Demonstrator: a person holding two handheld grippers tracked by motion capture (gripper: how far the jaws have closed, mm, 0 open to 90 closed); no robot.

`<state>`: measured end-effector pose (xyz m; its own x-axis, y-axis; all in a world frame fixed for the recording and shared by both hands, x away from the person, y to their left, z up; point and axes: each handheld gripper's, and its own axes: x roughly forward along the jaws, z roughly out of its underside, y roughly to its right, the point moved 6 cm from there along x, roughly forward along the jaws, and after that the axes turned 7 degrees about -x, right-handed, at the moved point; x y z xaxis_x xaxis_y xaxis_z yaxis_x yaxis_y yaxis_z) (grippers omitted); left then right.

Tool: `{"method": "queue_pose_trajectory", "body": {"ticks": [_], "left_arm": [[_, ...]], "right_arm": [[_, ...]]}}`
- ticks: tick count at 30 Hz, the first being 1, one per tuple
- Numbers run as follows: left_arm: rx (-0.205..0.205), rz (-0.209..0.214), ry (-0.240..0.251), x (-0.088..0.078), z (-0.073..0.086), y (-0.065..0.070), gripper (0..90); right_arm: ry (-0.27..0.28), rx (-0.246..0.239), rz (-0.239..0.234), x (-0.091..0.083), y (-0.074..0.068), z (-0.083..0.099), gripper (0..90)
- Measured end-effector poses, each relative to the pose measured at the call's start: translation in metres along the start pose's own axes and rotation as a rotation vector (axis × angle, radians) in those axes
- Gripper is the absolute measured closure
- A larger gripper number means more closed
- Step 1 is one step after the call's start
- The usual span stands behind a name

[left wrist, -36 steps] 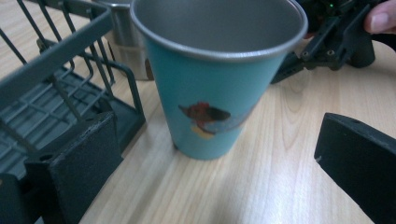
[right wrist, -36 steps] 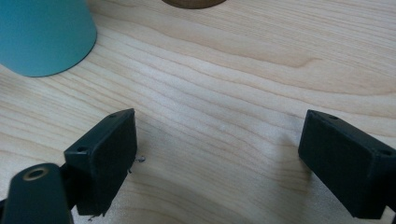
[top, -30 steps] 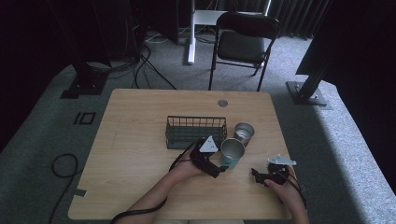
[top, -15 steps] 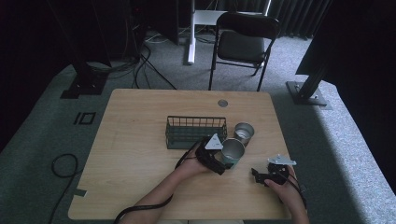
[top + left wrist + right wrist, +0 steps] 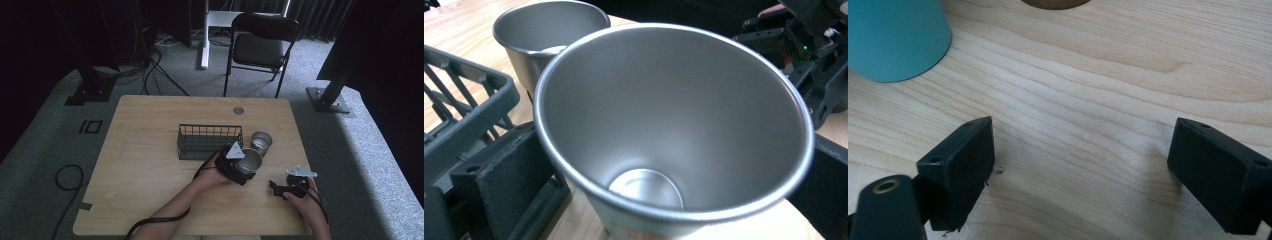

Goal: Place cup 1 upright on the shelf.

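Steel cup clamped in left gripper, beside 2nd cup

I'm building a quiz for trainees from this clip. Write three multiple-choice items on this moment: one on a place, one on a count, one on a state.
1. Where is the wire basket?
A. left of the metal cups
B. on the chair
C. on the floor

2. How many metal cups are on the table?
A. one
B. two
C. four

3. The right gripper is:
A. open
B. shut on a cup
C. holding the basket

Key: 1 A, the basket sits left of both cups; 2 B, the held cup and the far cup; 3 A, its jaws stand apart over bare wood.
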<state>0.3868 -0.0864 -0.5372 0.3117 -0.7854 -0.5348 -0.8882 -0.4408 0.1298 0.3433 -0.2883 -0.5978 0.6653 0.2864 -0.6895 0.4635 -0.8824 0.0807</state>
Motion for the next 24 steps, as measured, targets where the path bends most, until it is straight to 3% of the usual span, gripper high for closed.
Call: {"method": "queue_pose_trajectory", "body": {"ticks": [13,17,19,24], "left_arm": [[0.002,-0.013,0.027,0.01,-0.008,0.002,0.9],[0.02,-0.025,0.021,0.012,-0.007,0.004,4.5],[0.034,-0.031,0.024,0.011,-0.006,0.004,12.0],[0.055,-0.041,0.017,0.01,-0.007,0.007,13.6]], "right_arm": [[0.0,0.0,0.0,0.0,0.0,0.0,11.2],[0.0,0.0,0.0,0.0,0.0,0.0,11.2],[0.0,0.001,0.0,0.0,0.0,0.0,11.2],[0.0,0.001,-0.001,0.0,0.0,0.0,11.2]]}}
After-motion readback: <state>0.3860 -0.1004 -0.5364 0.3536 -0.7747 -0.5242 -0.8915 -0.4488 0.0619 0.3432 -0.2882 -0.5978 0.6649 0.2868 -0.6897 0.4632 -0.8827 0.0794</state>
